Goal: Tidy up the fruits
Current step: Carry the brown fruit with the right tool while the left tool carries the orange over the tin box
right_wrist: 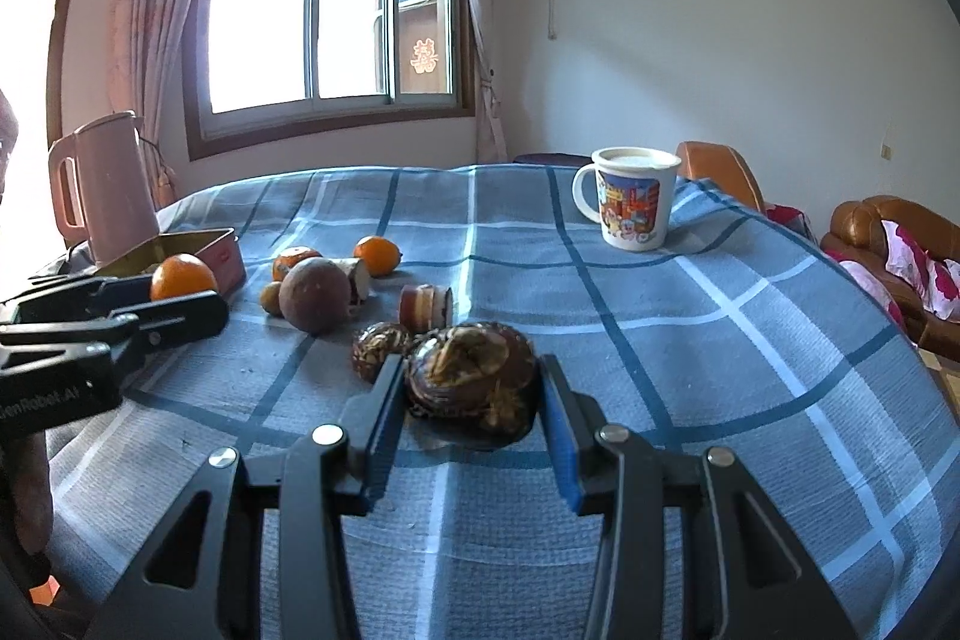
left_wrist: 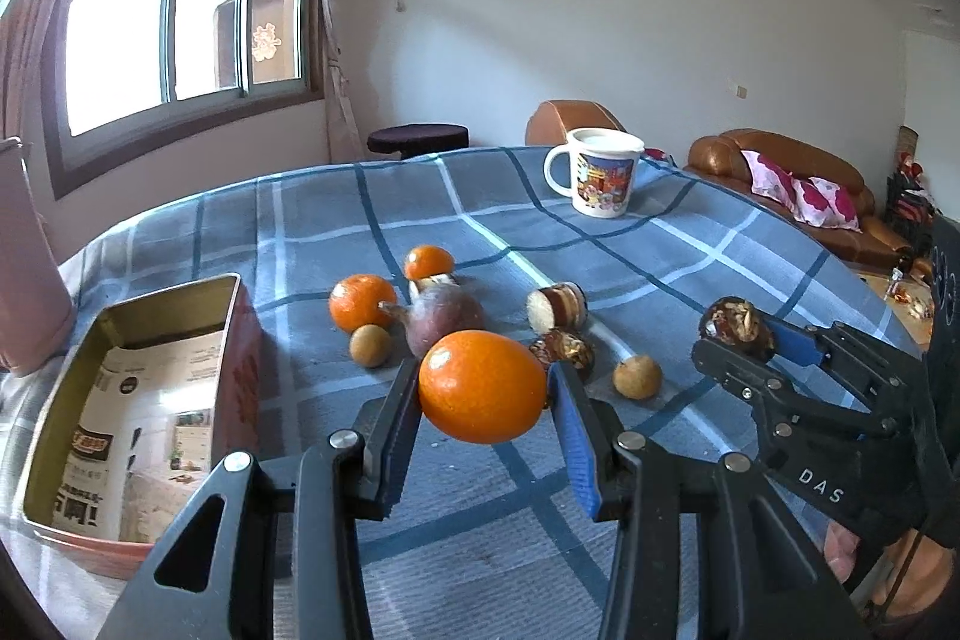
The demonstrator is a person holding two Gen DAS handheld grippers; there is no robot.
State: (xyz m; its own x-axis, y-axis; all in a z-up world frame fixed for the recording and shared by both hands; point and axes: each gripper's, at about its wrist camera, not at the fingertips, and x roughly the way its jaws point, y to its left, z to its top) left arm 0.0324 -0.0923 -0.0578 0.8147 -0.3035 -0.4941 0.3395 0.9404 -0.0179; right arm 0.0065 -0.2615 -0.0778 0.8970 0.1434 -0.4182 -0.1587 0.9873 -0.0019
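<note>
My left gripper is shut on an orange and holds it above the cloth, right of the open tin box. My right gripper is shut on a dark walnut-stuffed date; it also shows in the left wrist view. On the table lie two small tangerines, a purple passion fruit, two longans, a sliced date roll and another stuffed date.
A printed mug stands at the table's far side. A pink kettle stands at the left behind the tin. Brown sofas are beyond the table's right edge. The checked cloth covers the table.
</note>
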